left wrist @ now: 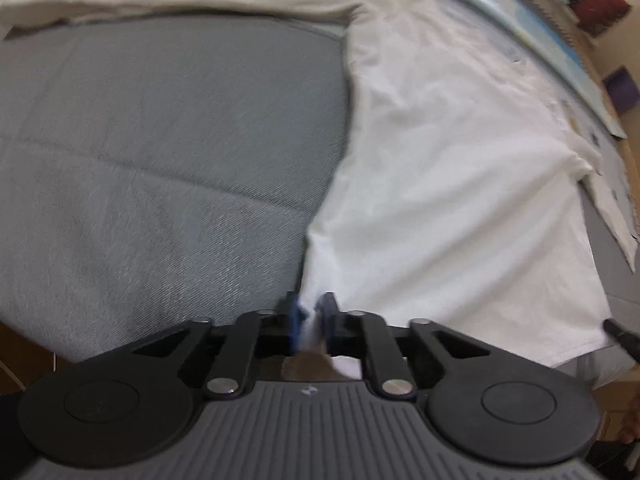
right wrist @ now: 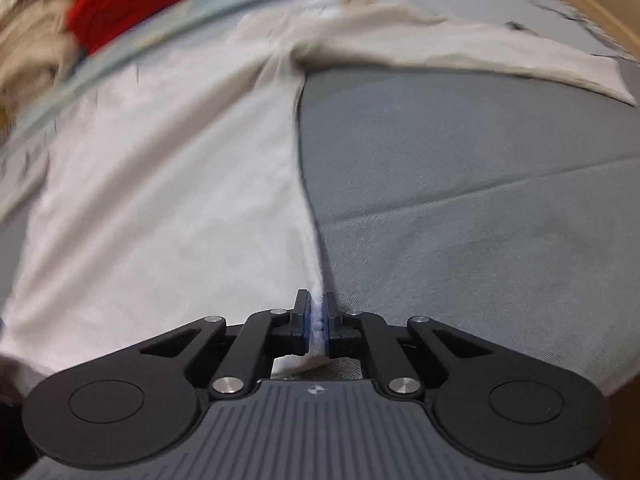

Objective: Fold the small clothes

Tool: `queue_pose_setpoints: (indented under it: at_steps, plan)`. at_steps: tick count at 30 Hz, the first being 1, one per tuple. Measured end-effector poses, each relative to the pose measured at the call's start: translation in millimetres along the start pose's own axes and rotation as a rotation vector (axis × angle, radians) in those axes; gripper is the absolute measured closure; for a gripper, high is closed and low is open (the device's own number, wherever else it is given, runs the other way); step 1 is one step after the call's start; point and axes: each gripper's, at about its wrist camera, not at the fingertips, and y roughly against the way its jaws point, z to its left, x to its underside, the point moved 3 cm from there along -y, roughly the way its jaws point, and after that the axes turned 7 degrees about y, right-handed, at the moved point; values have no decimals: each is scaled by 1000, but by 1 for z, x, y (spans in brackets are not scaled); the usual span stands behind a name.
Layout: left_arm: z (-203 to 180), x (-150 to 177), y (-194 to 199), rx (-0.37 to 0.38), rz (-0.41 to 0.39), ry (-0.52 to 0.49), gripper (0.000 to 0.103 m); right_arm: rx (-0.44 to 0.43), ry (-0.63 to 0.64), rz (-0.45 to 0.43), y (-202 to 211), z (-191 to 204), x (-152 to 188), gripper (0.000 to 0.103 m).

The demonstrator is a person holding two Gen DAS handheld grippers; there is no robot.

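Closest in, both sets of tongs have cloth between their blue pads: the left gripper (left wrist: 311, 312) is pinching a bunched corner of the white shirt (left wrist: 460, 184), with a tuft poking out behind its pads, while the right gripper (right wrist: 316, 316) is clamped tight on a thin edge of that shirt (right wrist: 160, 200), pads nearly meeting on the fabric. Two grippers, then, and one garment between them. A grip on each bottom corner looks like the setup for lifting the hem and carrying it over in a fold, and judging by how much cloth still lies open, that fold has barely begun. Moving outward, the shirt lies spread on a grey cushioned surface (left wrist: 160, 160), most likely a sofa seat, its side edge running away from each gripper toward the armpit. Further out, one sleeve (left wrist: 160, 0) stretches flat across the far side in the left view, and the right view shows a sleeve (right wrist: 480, 56) reaching the other way; two sleeves counted, both still unfolded. Beyond the shirt sits a pale blue border, and past that, something red (right wrist: 140, 0), too blurred to name. Motion blur softens both views.
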Motion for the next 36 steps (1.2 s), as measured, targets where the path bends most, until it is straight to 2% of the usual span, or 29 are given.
queue_pose_setpoints:
  at_steps: [2, 3, 4, 6, 7, 9, 11, 14, 15, 17, 20, 22, 24, 25, 27, 30, 32, 33, 34, 36]
  plan:
    - [-7, 1, 8, 45, -20, -8, 99, -6, -53, -76, 30, -8, -4, 98]
    - [-10, 2, 9, 43, -22, -25, 99, 15, -62, -95, 45, -12, -4, 98]
    - [-13, 4, 7, 6, -15, -55, 100, 39, -61, -91, 52, -16, -2, 98]
    - [-9, 9, -3, -77, 15, -78, 102, 66, -87, -17, 50, -27, 10, 98]
    - [-4, 10, -9, -107, 39, -67, 102, 49, -98, 48, 40, -30, 18, 98]
    - [0, 10, -10, -112, 54, -50, 102, 57, -80, 134, 22, -26, 31, 97]
    - [-1, 10, -3, -111, 39, -64, 103, 73, -40, 160, 12, -17, 35, 97]
    - [5, 16, 0, -130, 48, -83, 103, 75, -1, 151, 11, -7, 34, 96]
    - [4, 15, -2, -126, 52, -77, 102, 92, 14, 150, 12, -6, 33, 95]
    - [4, 14, 8, -93, 9, -76, 98, 100, 4, 148, 13, -5, 31, 95]
    - [-14, 13, 21, -18, -59, -152, 98, 85, -1, 167, 11, -2, 33, 95]
    - [-26, 19, 20, 20, -47, -200, 97, 116, 53, 204, 4, -3, 37, 95]
    - [-36, 28, 4, -11, 9, -255, 93, 151, 99, 215, 4, -1, 39, 95]
    - [-36, 33, -4, -49, 42, -279, 87, 154, 100, 213, 4, -1, 38, 95]
    - [-36, 43, -21, -129, 104, -323, 87, 162, 83, 198, 8, -4, 37, 95]
    - [-48, 41, -11, -123, 33, -370, 86, 185, 51, 126, 21, -8, 29, 95]
    - [-54, 39, -2, -89, -20, -385, 78, 198, 47, 52, 32, -9, 23, 90]
    - [-56, 38, -3, -85, -24, -382, 73, 195, 51, 23, 37, -8, 21, 88]
    - [-56, 38, -8, -96, -7, -379, 73, 180, 59, 5, 39, -6, 21, 87]
    - [-52, 44, -20, -129, 52, -378, 73, 140, 84, 23, 33, 0, 23, 82]
